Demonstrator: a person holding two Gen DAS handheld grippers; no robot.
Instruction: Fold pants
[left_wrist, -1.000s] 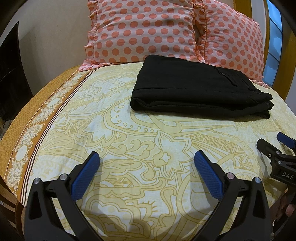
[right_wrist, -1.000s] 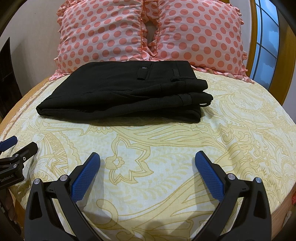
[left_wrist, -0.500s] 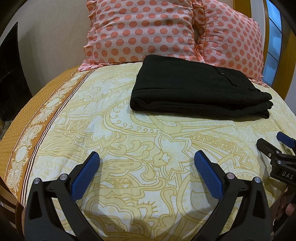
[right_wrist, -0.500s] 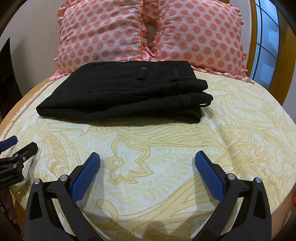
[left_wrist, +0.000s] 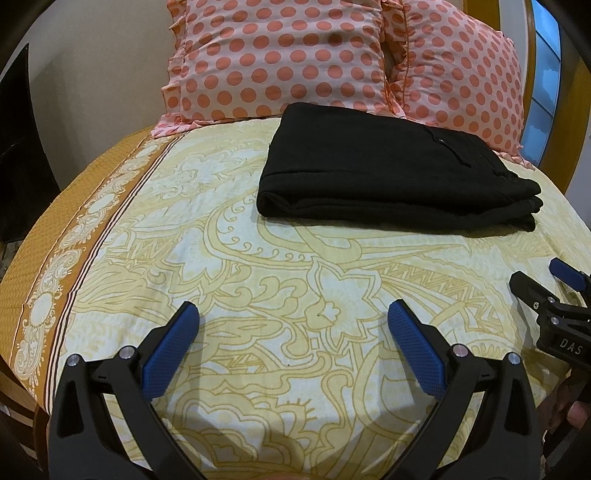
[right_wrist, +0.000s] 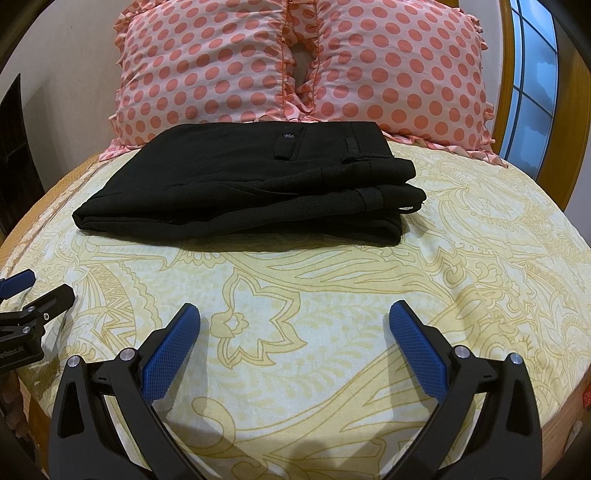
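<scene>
The left gripper (left_wrist: 293, 325), a black two-finger clamp with blue textured pads (left_wrist: 417, 350), stands spread wide with nothing between its fingers, and so does the right gripper (right_wrist: 295, 325), its own blue pads (right_wrist: 171, 350) equally far apart and empty. Both hang low over the yellow paisley-printed bedsheet (left_wrist: 332, 295), on the near side of the pants and well apart from them. Each gripper shows at the edge of the other's view, side by side.

The black folded pants (right_wrist: 251, 184) lie as a compact stacked rectangle on the sheet, the waistband with its button tab uppermost, the layered edges at the right end. Their far edge lies just in front of the two pink pillows with coral polka dots (right_wrist: 295, 62), which lean behind them.

Against the views of a second ago and half a second ago, almost nothing differs: the pants hold the same shape and place, the grippers keep the same spread and the same distance from the pants. By my judgement this stillness means the folding is finished and the grippers have simply backed off; no fold looks left to make, barring a tidy of the slightly staggered right-hand edges.
</scene>
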